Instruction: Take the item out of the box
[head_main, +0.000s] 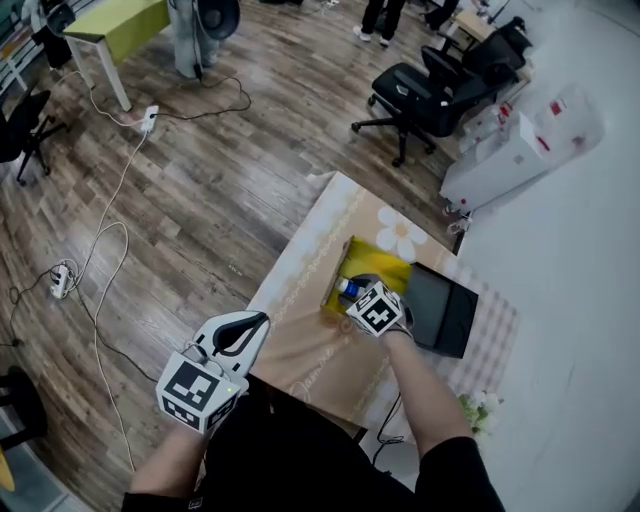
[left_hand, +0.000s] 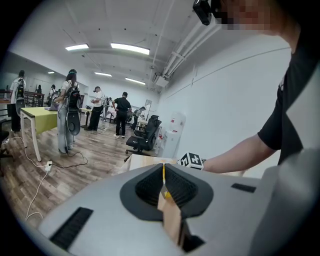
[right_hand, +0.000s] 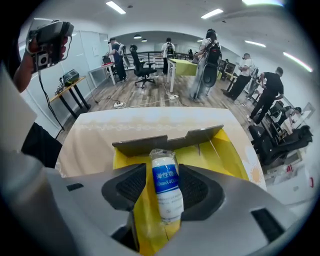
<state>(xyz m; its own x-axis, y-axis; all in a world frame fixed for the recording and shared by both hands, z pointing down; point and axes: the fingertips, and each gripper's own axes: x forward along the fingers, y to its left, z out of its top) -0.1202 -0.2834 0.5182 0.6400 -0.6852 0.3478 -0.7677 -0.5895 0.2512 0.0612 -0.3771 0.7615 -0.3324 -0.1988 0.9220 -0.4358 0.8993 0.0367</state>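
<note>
An open box with a yellow inside (head_main: 388, 262) (right_hand: 227, 157) stands on the tan-clothed table (head_main: 305, 275), its dark lid (head_main: 442, 308) folded out to the right. In it lies a white roll with a blue label (head_main: 349, 289) (right_hand: 165, 187). My right gripper (head_main: 357, 294) (right_hand: 163, 172) reaches steeply down into the box. Its jaws stand wide on either side of the roll, with a strip of yellow showing at the left pad (right_hand: 131, 187). My left gripper (head_main: 257, 322) (left_hand: 163, 168) hangs off the table's near left edge, shut on a thin brown card strip (left_hand: 171, 217) with a yellow edge.
A grey-brown box flap (right_hand: 167, 142) stands up just beyond the roll. Black office chairs (head_main: 425, 90) and a white machine (head_main: 505, 155) stand past the table. Cables (head_main: 105, 225) trail over the wooden floor at left. Several people (left_hand: 120, 114) stand far off near a green desk (head_main: 120, 25).
</note>
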